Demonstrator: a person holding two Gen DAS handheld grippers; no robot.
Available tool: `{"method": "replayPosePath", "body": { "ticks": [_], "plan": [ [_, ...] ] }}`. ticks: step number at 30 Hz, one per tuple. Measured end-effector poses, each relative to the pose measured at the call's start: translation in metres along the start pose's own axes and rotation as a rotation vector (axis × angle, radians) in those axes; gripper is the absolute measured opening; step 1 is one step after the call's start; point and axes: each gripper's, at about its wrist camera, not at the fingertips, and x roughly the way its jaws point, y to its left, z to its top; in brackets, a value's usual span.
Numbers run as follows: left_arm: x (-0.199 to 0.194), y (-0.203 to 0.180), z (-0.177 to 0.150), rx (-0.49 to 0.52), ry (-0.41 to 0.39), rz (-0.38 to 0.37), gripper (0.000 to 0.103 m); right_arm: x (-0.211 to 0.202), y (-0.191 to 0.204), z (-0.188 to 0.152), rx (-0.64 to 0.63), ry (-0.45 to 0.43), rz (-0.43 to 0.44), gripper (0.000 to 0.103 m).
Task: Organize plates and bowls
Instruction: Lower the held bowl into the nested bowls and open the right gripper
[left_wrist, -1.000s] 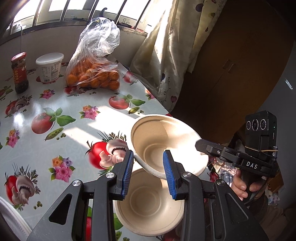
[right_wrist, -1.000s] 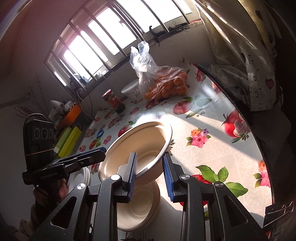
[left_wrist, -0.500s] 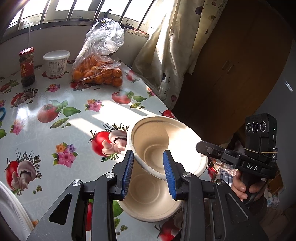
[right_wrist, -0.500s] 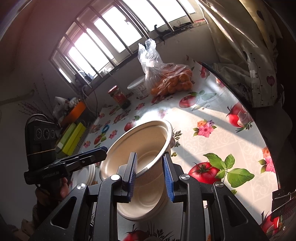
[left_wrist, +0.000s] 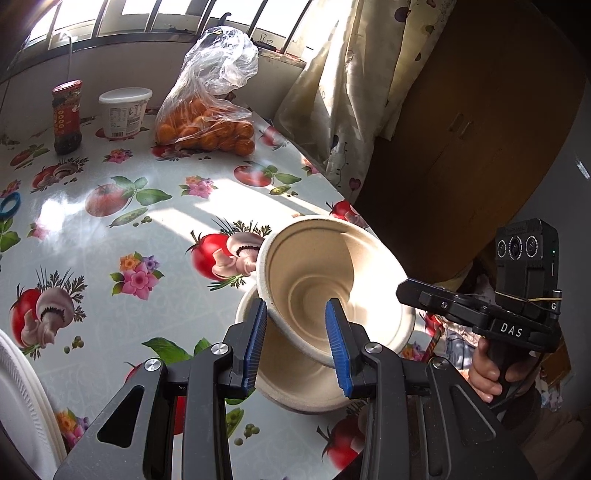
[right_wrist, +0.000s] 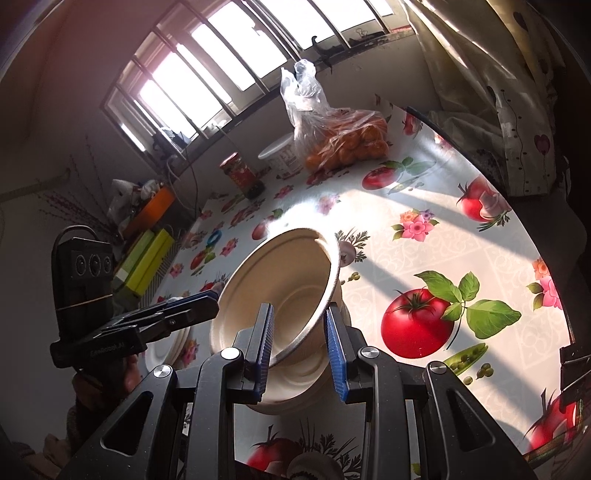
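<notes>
A sunlit bench (left_wrist: 110, 236) in a fruit-print cloth stands under a barred window. Just above a second bowl (left_wrist: 295, 387) near the bench's edge, a tilted beige bowl (left_wrist: 332, 273) hangs, both grippers' fingers nearly closed on its rim: left gripper (left_wrist: 297, 341), right gripper (right_wrist: 299, 345). Beyond it lies a bag of oranges (left_wrist: 207, 125).

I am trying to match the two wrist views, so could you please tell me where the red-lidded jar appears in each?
Left wrist: the red-lidded jar stands upper left, left of the white tub.
Right wrist: the jar is left of centre in the upper half, below the window, again beside the tub.
Shared landmark: the bag of oranges.
</notes>
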Motion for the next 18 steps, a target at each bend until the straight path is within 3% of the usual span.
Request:
{"method": "replayPosePath", "body": {
  "ticks": [18],
  "plan": [
    [-0.008, 0.006, -0.020, -0.039, -0.017, 0.000, 0.034, 0.008, 0.009, -0.018, -0.045, 0.030, -0.029, 0.028]
  ]
}}
